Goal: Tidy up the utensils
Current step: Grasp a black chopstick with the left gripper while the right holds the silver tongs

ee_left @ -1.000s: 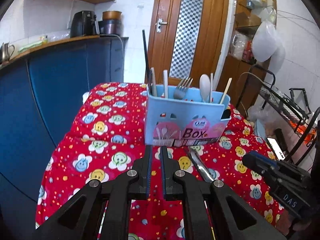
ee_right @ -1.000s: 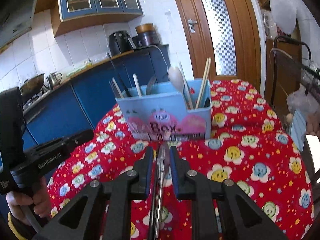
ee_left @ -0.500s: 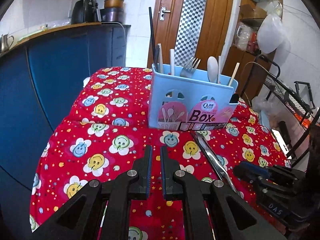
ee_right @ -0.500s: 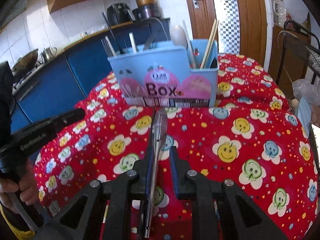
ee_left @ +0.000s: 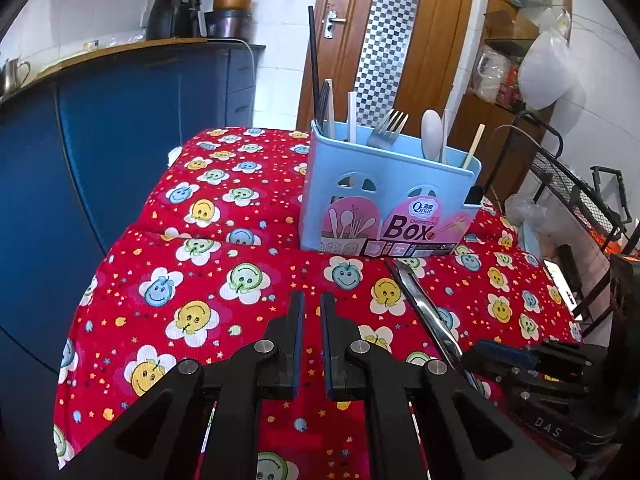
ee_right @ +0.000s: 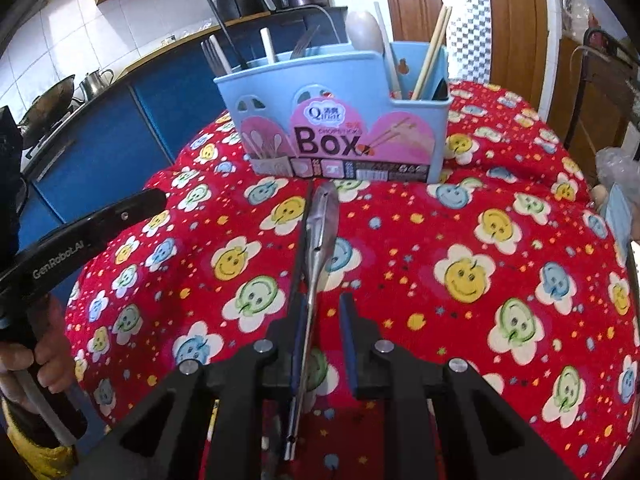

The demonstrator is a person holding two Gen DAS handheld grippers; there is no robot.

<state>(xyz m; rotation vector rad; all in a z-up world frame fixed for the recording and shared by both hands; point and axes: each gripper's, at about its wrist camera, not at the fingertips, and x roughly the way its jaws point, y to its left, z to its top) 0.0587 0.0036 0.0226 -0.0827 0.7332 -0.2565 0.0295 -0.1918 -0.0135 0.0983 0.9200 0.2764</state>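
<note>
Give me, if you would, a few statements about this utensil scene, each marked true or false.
1. A metal utensil lies between the fingers of the right hand-held gripper, with its tip toward the blue box. True.
2. The left hand-held gripper holds a fork. False: nothing is between its fingers; the fork stands in the blue box.
3. The blue box stands on a red tablecloth printed with smiling flowers. True.
4. The blue box is empty. False: besides the fork, it holds a white spoon and chopsticks, among others.
</note>
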